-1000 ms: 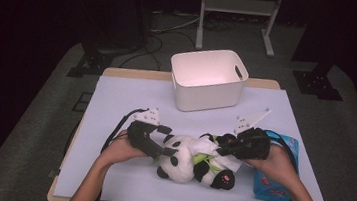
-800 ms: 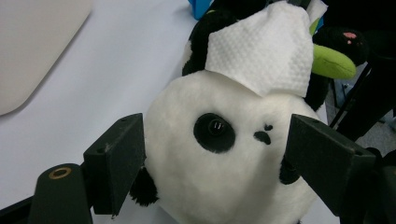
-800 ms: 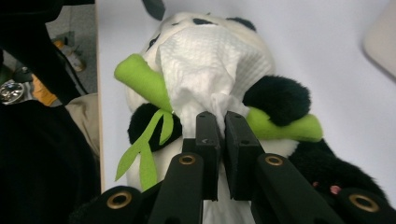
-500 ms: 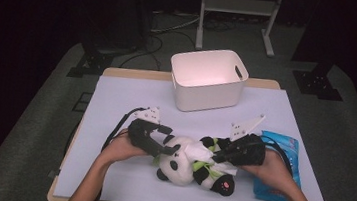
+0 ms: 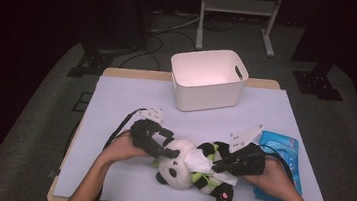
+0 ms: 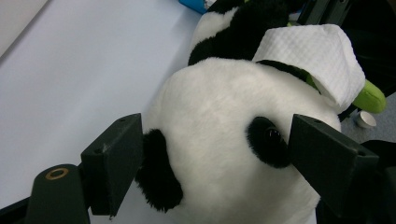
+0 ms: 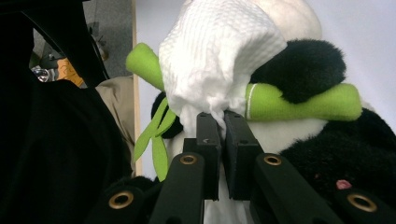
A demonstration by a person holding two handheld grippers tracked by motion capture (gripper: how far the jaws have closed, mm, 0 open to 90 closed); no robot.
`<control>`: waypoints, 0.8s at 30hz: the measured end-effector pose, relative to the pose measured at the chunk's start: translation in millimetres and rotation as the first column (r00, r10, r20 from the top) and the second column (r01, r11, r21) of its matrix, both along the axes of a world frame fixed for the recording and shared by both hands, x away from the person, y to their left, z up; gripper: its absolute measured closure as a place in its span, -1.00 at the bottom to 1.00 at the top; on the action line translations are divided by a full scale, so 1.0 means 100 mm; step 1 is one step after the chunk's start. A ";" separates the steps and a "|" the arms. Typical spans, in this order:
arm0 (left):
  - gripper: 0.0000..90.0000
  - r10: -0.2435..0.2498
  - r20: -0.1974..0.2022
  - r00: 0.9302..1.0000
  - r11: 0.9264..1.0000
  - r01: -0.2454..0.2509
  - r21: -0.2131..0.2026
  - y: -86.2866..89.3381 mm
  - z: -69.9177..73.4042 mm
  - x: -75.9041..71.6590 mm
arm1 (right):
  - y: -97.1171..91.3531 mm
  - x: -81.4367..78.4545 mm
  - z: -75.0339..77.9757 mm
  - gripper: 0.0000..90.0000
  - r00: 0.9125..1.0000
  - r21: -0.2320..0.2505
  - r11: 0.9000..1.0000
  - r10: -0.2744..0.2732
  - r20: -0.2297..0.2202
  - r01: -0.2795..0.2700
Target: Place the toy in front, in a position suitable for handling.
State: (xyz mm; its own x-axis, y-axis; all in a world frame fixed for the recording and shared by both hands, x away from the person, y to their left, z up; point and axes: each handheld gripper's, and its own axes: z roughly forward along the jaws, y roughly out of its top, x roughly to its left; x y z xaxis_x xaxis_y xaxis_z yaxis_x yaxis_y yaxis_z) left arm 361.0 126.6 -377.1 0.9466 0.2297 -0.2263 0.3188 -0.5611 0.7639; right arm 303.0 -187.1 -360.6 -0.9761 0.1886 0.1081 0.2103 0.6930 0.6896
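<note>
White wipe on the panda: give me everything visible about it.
The white wipe is a textured, quilted-looking sheet, bunched and draped over the plush panda and its green bamboo stick. Its lower end is gathered to a point and pinched between the shut jaws of the right gripper. In the left gripper view it lies folded by the panda's head, which the left gripper clamps. The panda lies on the table.

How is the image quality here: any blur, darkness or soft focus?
High view: table evenly lit, surroundings nearly black, slightly soft. Left gripper view: panda toy sharp, near jaws a little soft. Right gripper view: white wipe crisp in weave, left side lost in dark shadow.
</note>
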 end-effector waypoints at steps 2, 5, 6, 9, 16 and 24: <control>-0.60 0.001 -0.007 1.000 1.000 -0.001 0.005 0.01 0.01 0.01 | 0.00 0.00 0.00 0.89 1.000 0.001 1.000 0.000 -0.001 0.000; -0.60 0.010 -0.007 1.000 1.000 -0.010 0.000 0.04 0.00 0.02 | 0.00 0.00 -0.01 0.89 1.000 0.000 1.000 0.005 0.004 -0.005; -0.60 0.010 -0.009 1.000 1.000 -0.010 0.001 0.04 0.00 0.02 | 0.00 0.00 -0.01 0.89 1.000 0.001 1.000 0.005 0.004 -0.005; -0.60 0.014 -0.008 1.000 1.000 -0.014 0.002 0.06 0.00 0.03 | 0.00 0.00 -0.01 0.89 1.000 0.003 1.000 -0.001 0.007 0.001; -0.60 0.018 -0.023 1.000 1.000 -0.018 -0.001 0.09 -0.03 0.04 | 0.01 0.02 -0.01 0.89 1.000 -0.001 1.000 -0.004 0.012 0.004; -0.60 0.024 -0.036 0.999 1.000 -0.024 -0.011 0.11 -0.04 0.05 | 0.03 0.04 0.00 0.89 1.000 -0.011 1.000 -0.001 0.012 0.001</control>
State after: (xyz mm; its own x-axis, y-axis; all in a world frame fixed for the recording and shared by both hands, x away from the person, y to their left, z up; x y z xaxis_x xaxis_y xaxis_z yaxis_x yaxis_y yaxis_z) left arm 366.3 137.2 -380.8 0.9320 0.2495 -0.2627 0.3594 -0.5447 0.7577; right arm 306.5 -184.2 -360.4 -0.9772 0.1903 0.0942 0.2024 0.7001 0.6847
